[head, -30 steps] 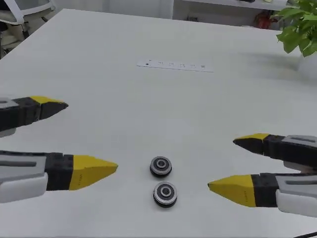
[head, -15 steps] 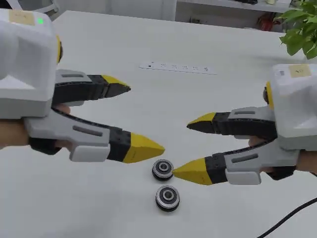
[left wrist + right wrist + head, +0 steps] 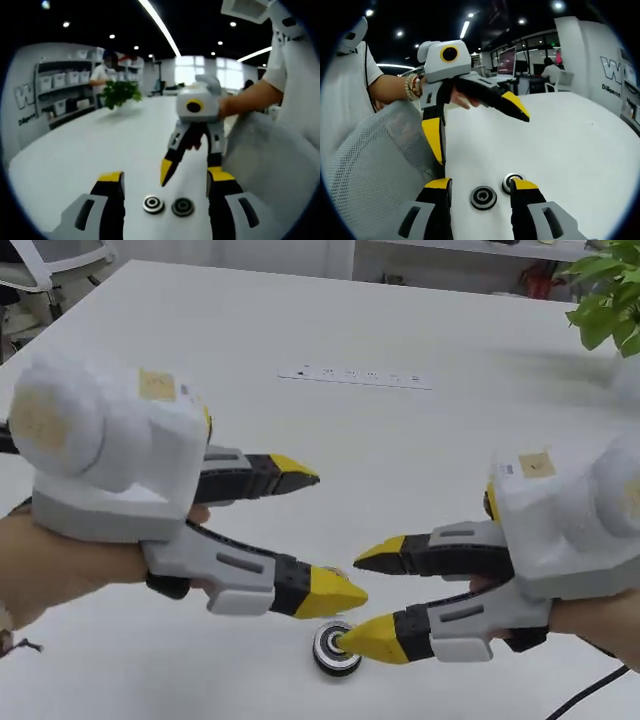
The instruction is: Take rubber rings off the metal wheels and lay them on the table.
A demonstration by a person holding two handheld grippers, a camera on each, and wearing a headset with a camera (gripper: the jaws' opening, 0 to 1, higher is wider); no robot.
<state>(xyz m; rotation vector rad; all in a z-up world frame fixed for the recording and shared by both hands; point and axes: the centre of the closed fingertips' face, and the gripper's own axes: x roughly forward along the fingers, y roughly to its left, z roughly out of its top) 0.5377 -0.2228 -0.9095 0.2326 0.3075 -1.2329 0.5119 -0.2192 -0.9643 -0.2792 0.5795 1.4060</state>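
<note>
The white tabletop carries everything. Over its near edge the left gripper and the right gripper face each other, tips almost meeting. Each has its fingers spread wide with nothing in them. A power strip lies farther in, toward the far edge. In the head view one metal wheel peeks out beneath the right gripper's lower finger, close to the near edge. The left gripper view shows two side by side on the tabletop, the other wheel beside it, each with a dark rubber ring on it. Half a second ago both wheels showed in the head view, and the grippers sat higher and farther apart.
</note>
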